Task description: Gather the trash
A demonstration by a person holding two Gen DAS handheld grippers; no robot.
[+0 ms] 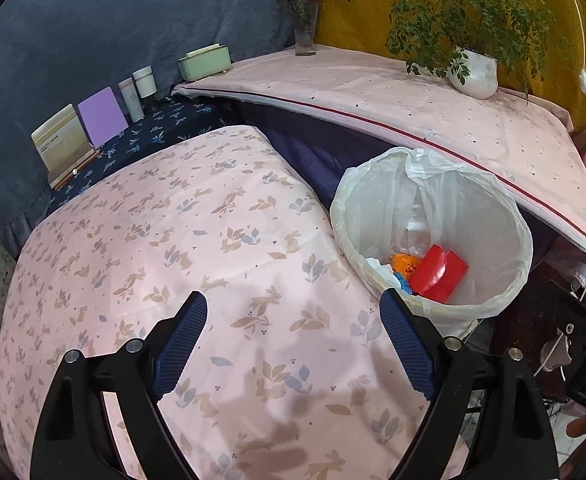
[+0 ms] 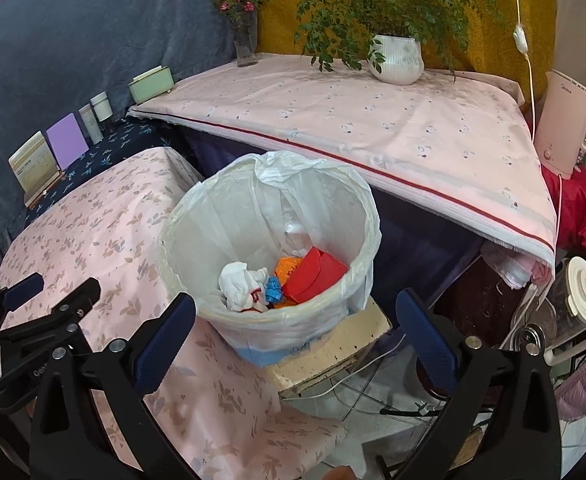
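Note:
A trash bin (image 2: 293, 322) lined with a white plastic bag stands on a small stool beside the low table. Inside lie a red box (image 2: 313, 274), an orange wrapper (image 2: 287, 266), a blue scrap (image 2: 273, 288) and crumpled white paper (image 2: 239, 284). The bin also shows in the left wrist view (image 1: 493, 216) with the red box (image 1: 437, 274). My left gripper (image 1: 293, 316) is open and empty above the pink rabbit-print cloth (image 1: 173, 260). My right gripper (image 2: 297, 316) is open and empty, just in front of the bin's near rim.
A higher table with a pink cloth (image 2: 373, 128) holds a potted plant (image 2: 397, 58) and a flower vase (image 2: 245, 46). Books, jars and a green box (image 2: 151, 84) line the back left. A kettle (image 2: 573, 308), a pink appliance (image 2: 569, 120) and cables are at right.

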